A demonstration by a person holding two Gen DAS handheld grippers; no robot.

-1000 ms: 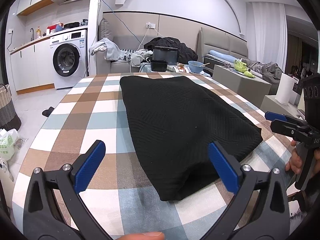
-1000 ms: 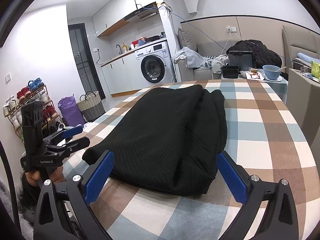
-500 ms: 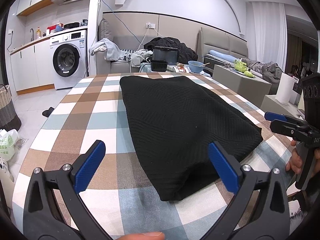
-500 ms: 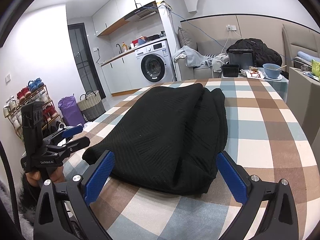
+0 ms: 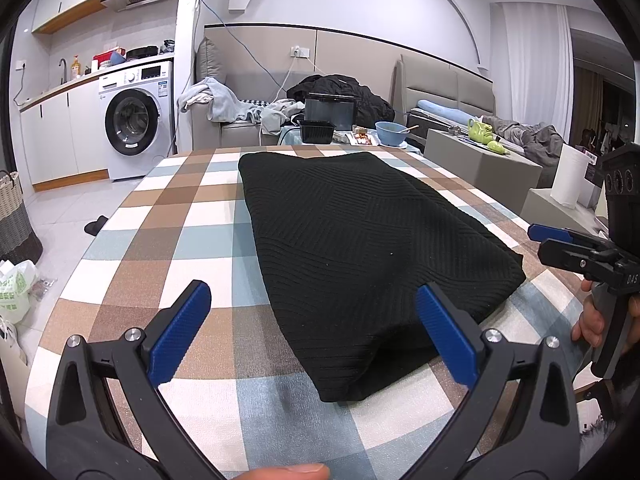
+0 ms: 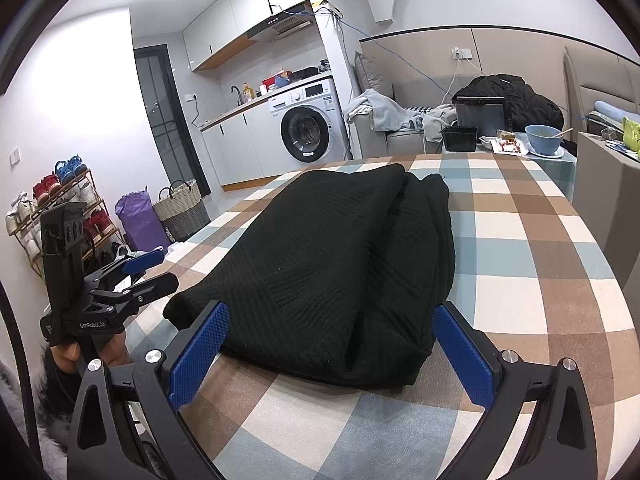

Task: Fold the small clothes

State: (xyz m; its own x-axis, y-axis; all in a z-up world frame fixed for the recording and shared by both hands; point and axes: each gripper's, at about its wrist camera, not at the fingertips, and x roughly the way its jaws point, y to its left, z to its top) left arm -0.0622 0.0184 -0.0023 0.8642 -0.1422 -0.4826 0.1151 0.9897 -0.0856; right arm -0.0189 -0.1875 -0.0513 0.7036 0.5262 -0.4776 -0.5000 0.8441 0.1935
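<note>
Both spread wide and empty, the left hand-held gripper point(image 5: 312, 332) and right hand-held gripper point(image 6: 328, 354) face the black knit garment point(image 5: 360, 240), which looks soft, thick and limp, best pinched at its near corners just ahead on the counter point(image 5: 192, 216).

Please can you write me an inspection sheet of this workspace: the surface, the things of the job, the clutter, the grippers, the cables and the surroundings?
Surface: checked tablecloth covers the table; it lies flat.
Job's things: one black knit garment, folded lengthwise, lying along the table.
Clutter: nothing seen on the table beside the garment.
Grippers: left gripper open, above the garment's near end, holding nothing; right gripper open, at the garment's near edge, holding nothing.
Cables: blue cable runs along the wall; white cable hangs from the wall socket.
Surroundings: washing machine; sofa with loose clothes; side table with blue bowl and black tray; shoe rack; woven basket.
</note>
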